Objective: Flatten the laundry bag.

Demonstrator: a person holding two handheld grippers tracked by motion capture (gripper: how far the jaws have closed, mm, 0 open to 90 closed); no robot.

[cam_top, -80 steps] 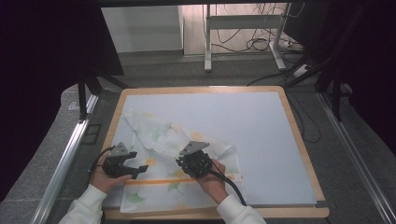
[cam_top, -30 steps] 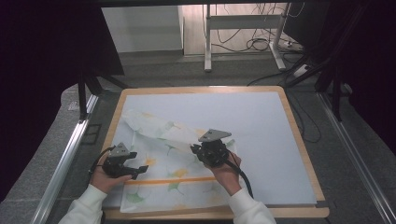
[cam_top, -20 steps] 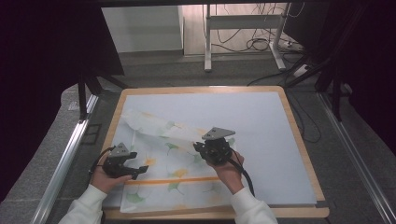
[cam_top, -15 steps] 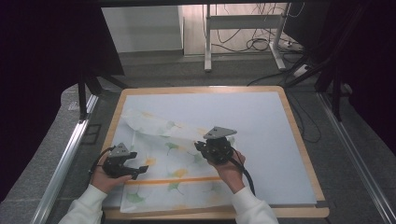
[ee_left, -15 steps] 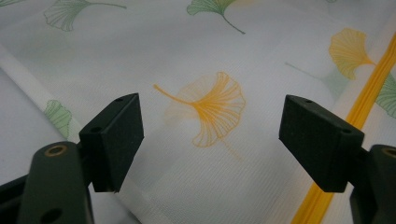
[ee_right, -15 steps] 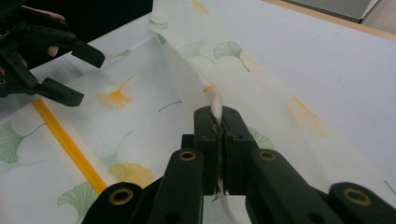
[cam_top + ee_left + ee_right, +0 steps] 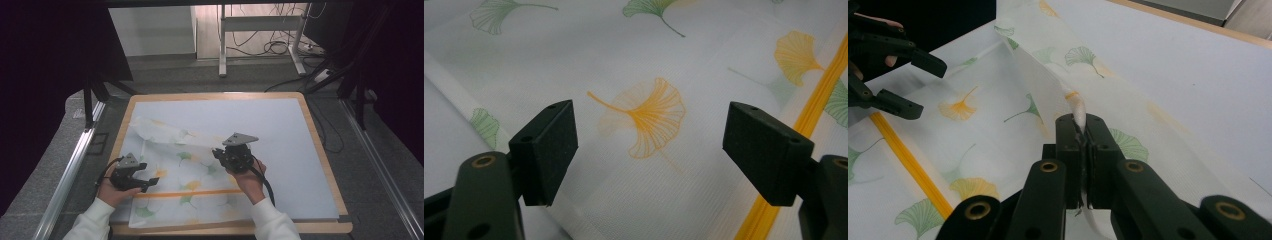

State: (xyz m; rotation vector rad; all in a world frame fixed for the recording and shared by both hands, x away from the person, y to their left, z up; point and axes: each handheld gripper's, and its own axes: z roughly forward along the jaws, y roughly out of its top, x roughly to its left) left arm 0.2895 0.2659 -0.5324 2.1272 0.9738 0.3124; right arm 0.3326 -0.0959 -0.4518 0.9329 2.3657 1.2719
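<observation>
A white cloth (image 7: 175,167) printed with green and yellow ginkgo leaves and a yellow stripe (image 7: 200,192) lies on the pale blue mat (image 7: 280,130). My right gripper (image 7: 221,154) is shut on a bunched edge of the cloth (image 7: 998,100) and holds it lifted, so a flap rises toward the jaws (image 7: 1080,125). My left gripper (image 7: 146,181) rests over the cloth's left part, open. Its pads (image 7: 549,150) stand wide apart above a yellow leaf on the cloth (image 7: 654,60), with nothing between them. The left gripper (image 7: 918,86) also shows in the right gripper view, at the upper left.
The mat sits on a wooden table (image 7: 320,135). A metal rail (image 7: 70,170) runs along the left side. Desk legs and cables (image 7: 260,30) stand on the floor beyond the table. The mat's right half is bare.
My right gripper has carried the pinched cloth edge to the right and slightly away, opening the fold out. In the last half second it barely shifts. The left gripper has stayed put.
</observation>
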